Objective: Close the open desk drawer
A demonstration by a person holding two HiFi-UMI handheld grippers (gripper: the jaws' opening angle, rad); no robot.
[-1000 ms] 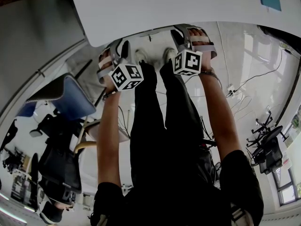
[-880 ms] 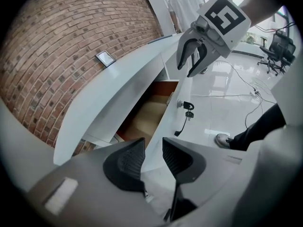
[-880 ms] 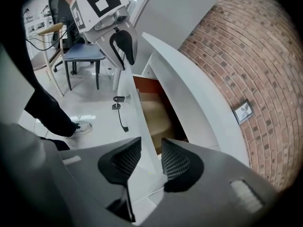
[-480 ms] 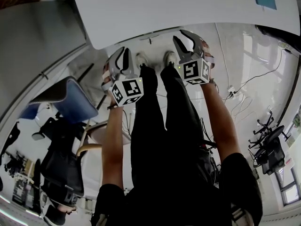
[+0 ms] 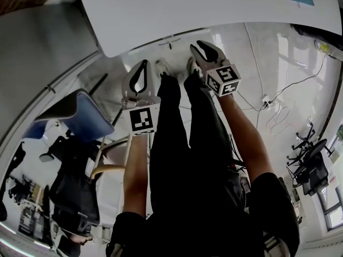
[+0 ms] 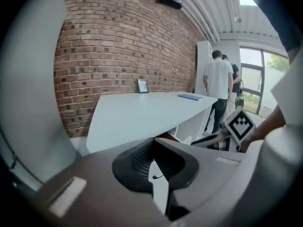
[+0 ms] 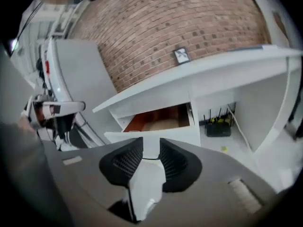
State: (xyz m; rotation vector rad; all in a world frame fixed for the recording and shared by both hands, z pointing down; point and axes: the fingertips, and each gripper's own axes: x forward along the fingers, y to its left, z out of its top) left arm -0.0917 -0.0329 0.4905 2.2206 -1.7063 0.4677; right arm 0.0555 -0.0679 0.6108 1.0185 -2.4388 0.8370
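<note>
Standing before the white tabletop, both arms reaching out ahead of the legs.

Far left: noting a blue chair well apart from the work and playing no part in it.

Left: holding the left gripper raised and tipped slightly down toward the tabletop's near edge. Having just been closing its jaws, now pressing them together on nothing. Probably making one blunt tip for pushing, not preparing a grasp. Catching only a reddish sliver of the drawer above the pads in the left gripper view, so likely lining up off to one side.

Centre: noting the open desk drawer pulled out under the tabletop, showing its reddish-brown inside and turning its white front panel toward the person. Not yet touching it with either gripper.

Right: aiming the right gripper straight at that front panel. Having just been closing these jaws too, now keeping them slightly apart around nothing. Seemingly setting up the push along the drawer's slide direction.

Far right: noting a router on the floor under the tabletop, clear of the drawer's travel.
</note>
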